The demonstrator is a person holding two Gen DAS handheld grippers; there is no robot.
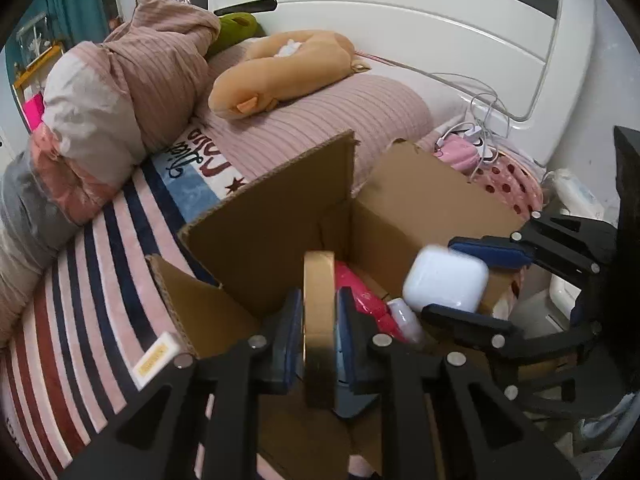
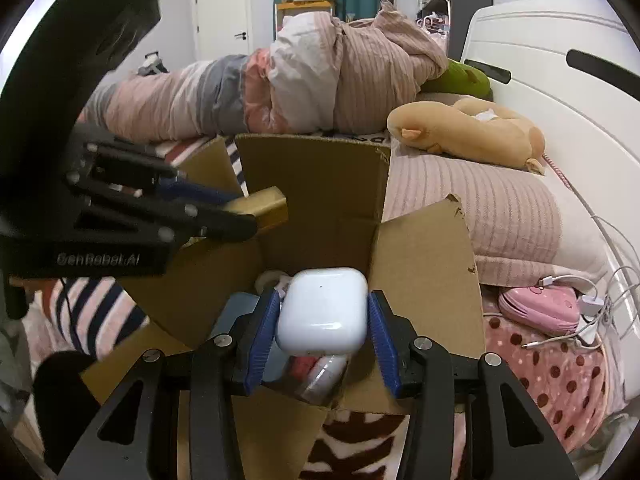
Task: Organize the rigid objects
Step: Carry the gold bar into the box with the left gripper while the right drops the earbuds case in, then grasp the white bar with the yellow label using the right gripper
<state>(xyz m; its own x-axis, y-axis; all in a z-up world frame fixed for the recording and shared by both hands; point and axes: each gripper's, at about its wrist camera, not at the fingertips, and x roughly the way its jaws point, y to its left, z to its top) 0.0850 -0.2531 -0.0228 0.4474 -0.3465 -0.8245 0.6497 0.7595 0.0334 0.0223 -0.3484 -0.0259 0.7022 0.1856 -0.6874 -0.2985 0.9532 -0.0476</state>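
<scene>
An open cardboard box [image 1: 260, 236] stands on the bed; it also shows in the right wrist view [image 2: 320, 184]. My left gripper [image 1: 319, 320] is shut on a gold tape roll [image 1: 319, 292] held on edge over the box; from the right wrist view the roll [image 2: 268, 210] shows at the left. My right gripper [image 2: 323, 320] is around a white earbud case [image 2: 323, 312] over the box, with small gaps at both pads; the case is blurred in the left wrist view [image 1: 444, 280]. Inside the box lie a pink packet [image 1: 360, 300], a small bottle [image 2: 324, 376] and other items.
A small white box [image 1: 154, 360] lies on the striped blanket [image 1: 88, 280] left of the cardboard box. Rolled bedding [image 1: 120, 92], an orange plush [image 1: 280, 68], a pink case [image 2: 540, 308] with charger cables [image 2: 592, 312] and the white headboard [image 2: 560, 92] surround it.
</scene>
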